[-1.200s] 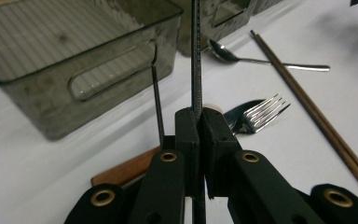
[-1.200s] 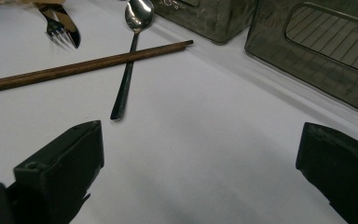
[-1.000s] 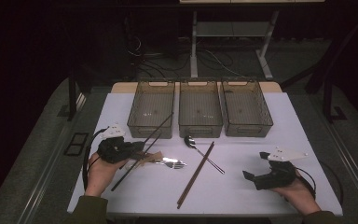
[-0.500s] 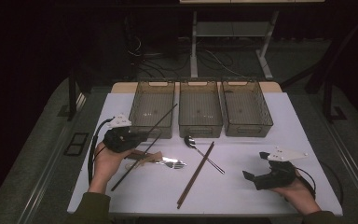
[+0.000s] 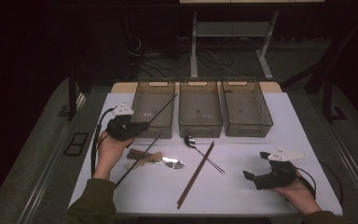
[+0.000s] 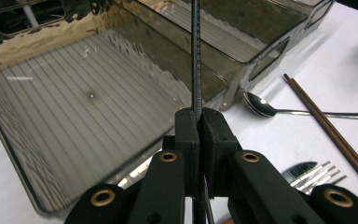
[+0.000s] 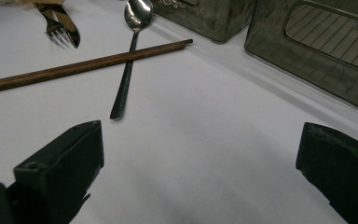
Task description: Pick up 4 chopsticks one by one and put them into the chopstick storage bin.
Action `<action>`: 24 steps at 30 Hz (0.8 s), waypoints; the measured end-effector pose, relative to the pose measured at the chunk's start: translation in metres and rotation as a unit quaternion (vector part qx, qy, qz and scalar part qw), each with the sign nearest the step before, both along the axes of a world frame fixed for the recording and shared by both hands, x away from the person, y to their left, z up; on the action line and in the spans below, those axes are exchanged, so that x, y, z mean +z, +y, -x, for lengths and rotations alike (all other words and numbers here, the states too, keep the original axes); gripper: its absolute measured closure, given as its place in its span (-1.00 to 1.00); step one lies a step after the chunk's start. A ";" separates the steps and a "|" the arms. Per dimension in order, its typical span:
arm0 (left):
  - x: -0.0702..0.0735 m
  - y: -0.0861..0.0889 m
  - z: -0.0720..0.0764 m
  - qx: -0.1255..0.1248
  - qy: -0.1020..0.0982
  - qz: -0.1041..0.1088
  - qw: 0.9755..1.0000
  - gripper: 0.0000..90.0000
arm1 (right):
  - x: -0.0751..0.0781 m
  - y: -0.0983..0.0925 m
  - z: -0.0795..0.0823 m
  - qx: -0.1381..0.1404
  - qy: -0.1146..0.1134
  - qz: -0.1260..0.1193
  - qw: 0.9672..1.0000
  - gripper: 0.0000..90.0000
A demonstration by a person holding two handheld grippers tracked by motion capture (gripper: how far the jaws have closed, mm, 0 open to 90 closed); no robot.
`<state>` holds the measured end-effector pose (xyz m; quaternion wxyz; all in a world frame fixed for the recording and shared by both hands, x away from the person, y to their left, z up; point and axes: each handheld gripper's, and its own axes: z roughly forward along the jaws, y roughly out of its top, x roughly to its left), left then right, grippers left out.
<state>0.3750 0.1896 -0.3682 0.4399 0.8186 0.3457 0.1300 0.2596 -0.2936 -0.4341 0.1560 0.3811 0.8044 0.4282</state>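
my left hand-held gripper (image 5: 142, 127) is clamped almost fully shut on a thin black chopstick (image 5: 144, 140), gripping it near the middle; in the left gripper view the stick (image 6: 196, 56) runs straight up out of the closed jaws and over the floor of the left bin (image 6: 88, 107). from above, its long axis runs on a diagonal, the far tip (image 5: 173, 97) already above the left bin (image 5: 153, 108) and the near end trailing down toward my sleeve over the table (image 5: 242, 191). so what the drop turns on, i judge, is that the bin lies just ahead of and under the hand-held gripper, and the stick sits skew to the bin's length, so it may need turning to lie along it. my left hand is by far the nearer one; my right hand-held gripper (image 5: 261, 171) rests well apart at the near right of the table, jaws wide open and empty. counting outward: three clear bins in a row, the middle bin (image 5: 200, 108) and right bin (image 5: 245, 108) looking empty; one black chopstick in my grip; a brown pair of chopsticks (image 5: 196, 173) lying on a slant, touching the spoon (image 5: 200, 148); one fork (image 5: 165, 163) beside a wooden-handled piece (image 5: 142, 156) that i cannot identify.
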 end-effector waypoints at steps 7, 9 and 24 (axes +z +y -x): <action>0.009 -0.003 -0.015 0.005 -0.006 -0.005 1.000 0.89 | 0.000 0.000 0.000 -0.001 0.000 0.001 1.000 -0.98; 0.012 -0.003 -0.019 0.004 -0.009 -0.010 1.000 0.89 | 0.000 0.000 0.000 -0.001 0.000 0.000 1.000 -0.98; 0.019 -0.010 -0.058 0.021 -0.016 -0.012 1.000 0.89 | 0.000 0.000 0.000 0.000 0.000 -0.002 1.000 -0.98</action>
